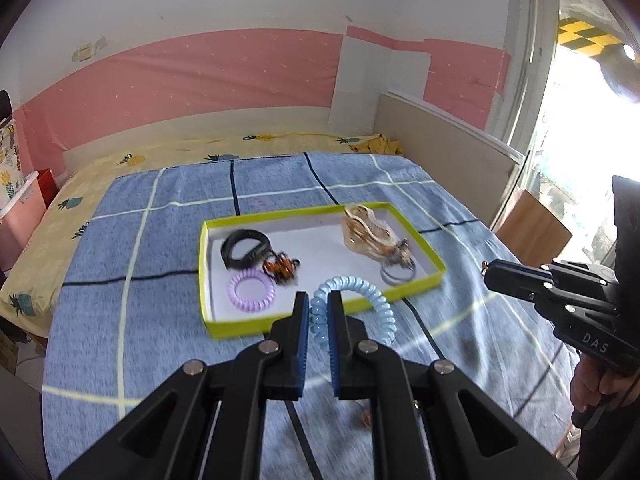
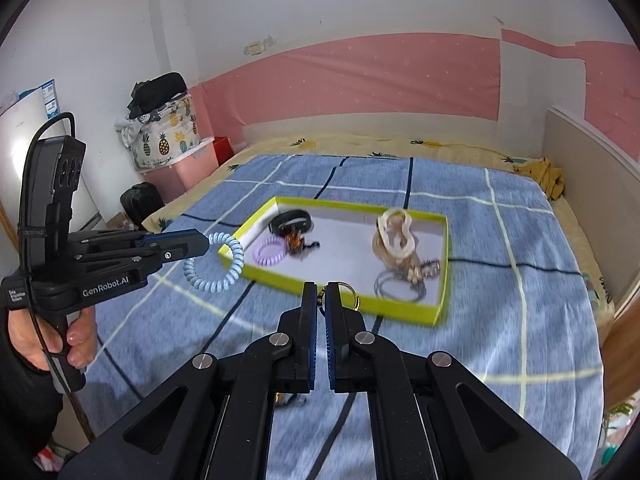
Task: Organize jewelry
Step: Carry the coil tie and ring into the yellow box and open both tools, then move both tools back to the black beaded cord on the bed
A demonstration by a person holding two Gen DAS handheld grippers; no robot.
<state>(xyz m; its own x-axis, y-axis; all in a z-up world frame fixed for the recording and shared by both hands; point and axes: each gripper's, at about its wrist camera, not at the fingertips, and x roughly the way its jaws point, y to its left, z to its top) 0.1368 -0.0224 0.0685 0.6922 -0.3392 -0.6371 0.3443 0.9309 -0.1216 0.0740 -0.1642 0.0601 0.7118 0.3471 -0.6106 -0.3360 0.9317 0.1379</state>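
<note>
A shallow yellow-green box (image 1: 424,242) (image 2: 440,304) lies on the blue checked bedspread. In it are a black band (image 1: 244,252) (image 2: 290,220), a purple coil tie (image 1: 250,292) (image 2: 270,256), a brown clip (image 1: 282,268), a beige claw clip (image 1: 368,232) (image 2: 394,236) and grey rings (image 1: 398,276) (image 2: 396,286). My left gripper (image 1: 318,300) (image 2: 204,242) is shut on a light blue coil tie (image 1: 380,304) (image 2: 216,266), held above the box's near edge. My right gripper (image 2: 320,292) (image 1: 486,270) is shut on a gold ring (image 2: 348,292), near the box's front edge.
The bedspread (image 1: 140,320) covers a bed with a pineapple-print sheet (image 1: 120,164) against a pink and white wall. A headboard (image 1: 440,140) stands at the right. Pink bins and a pineapple bag (image 2: 168,140) sit left of the bed. A small item lies on the spread below my fingers (image 1: 364,420).
</note>
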